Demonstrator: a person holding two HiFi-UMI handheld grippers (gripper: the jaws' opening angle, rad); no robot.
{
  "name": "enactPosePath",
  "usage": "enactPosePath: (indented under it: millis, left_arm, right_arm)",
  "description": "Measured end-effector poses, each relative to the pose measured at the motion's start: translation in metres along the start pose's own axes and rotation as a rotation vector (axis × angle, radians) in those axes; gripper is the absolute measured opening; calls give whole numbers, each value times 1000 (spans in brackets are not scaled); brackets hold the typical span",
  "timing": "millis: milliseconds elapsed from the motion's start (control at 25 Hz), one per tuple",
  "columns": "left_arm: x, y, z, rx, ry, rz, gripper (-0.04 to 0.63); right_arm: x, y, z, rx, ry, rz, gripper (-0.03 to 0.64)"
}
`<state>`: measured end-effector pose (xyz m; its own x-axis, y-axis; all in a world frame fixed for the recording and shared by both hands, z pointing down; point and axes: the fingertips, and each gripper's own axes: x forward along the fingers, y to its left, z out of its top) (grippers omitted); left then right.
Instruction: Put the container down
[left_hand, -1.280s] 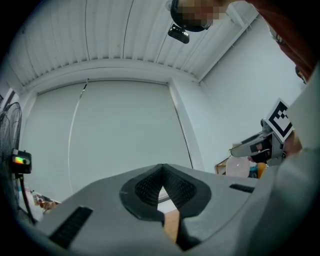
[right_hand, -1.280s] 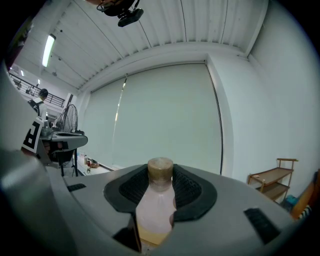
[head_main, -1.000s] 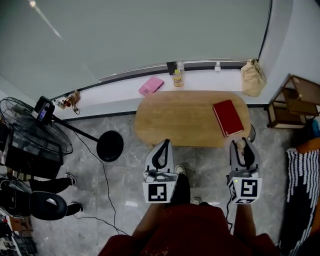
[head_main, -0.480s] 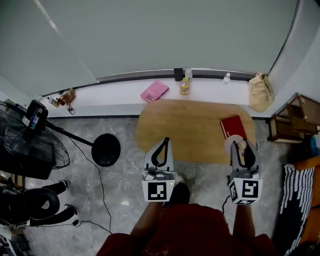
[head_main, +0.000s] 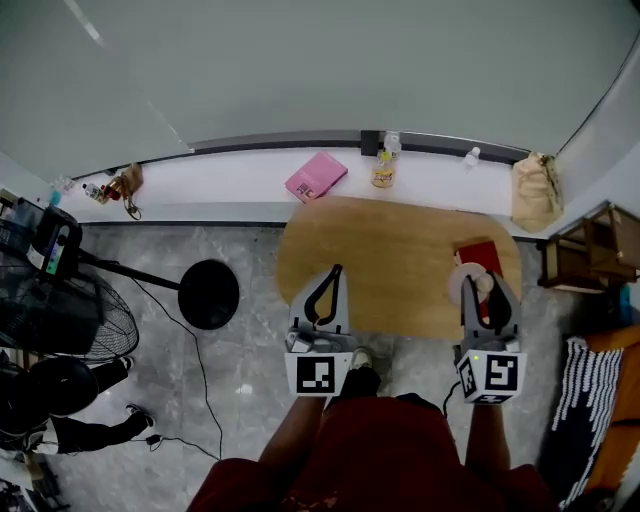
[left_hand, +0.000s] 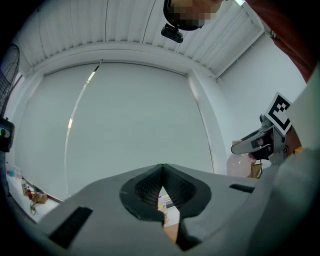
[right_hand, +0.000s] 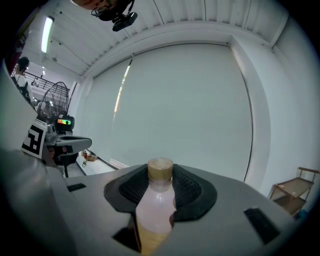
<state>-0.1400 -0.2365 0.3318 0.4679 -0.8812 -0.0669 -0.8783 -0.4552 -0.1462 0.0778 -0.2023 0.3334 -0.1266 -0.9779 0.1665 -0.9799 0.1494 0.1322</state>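
Observation:
The container (right_hand: 156, 207) is a clear plastic bottle with a tan cap and pale liquid in its lower part. My right gripper (right_hand: 160, 186) is shut on it, the pads pressing on its neck and shoulder. In the head view the container (head_main: 466, 284) hangs in the right gripper (head_main: 488, 297) over the near right part of the oval wooden table (head_main: 385, 260), beside a red book (head_main: 482, 254). My left gripper (head_main: 333, 277) is shut and empty above the table's near edge. In the left gripper view the left gripper (left_hand: 161, 171) holds nothing, and the right gripper (left_hand: 257, 142) shows at the right.
On the white sill behind the table lie a pink packet (head_main: 315, 178), a yellow-labelled bottle (head_main: 383, 170) and a small bottle (head_main: 470, 156). A beige bag (head_main: 535, 196) and a wooden shelf (head_main: 600, 250) stand at the right. A black round stool (head_main: 208, 294) and a fan (head_main: 60, 310) stand at the left.
The view has moved forward toward the table. Both grippers, earlier over the floor in front of it, now reach over its near edge. The right gripper still holds the container.

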Motion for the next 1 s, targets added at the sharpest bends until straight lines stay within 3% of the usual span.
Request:
enactPosePath:
  millis: [160, 800, 1000]
  left_arm:
    - [17, 14, -7, -92, -23, 12, 5]
    - [83, 13, -40, -74, 43, -9, 5]
    - [118, 13, -59, -110, 66, 2, 5]
  right_arm:
    - [21, 7, -2, -1, 14, -2, 141]
    - [84, -21, -39, 50, 76, 8, 141]
    - [122, -34, -58, 55, 108, 33, 141]
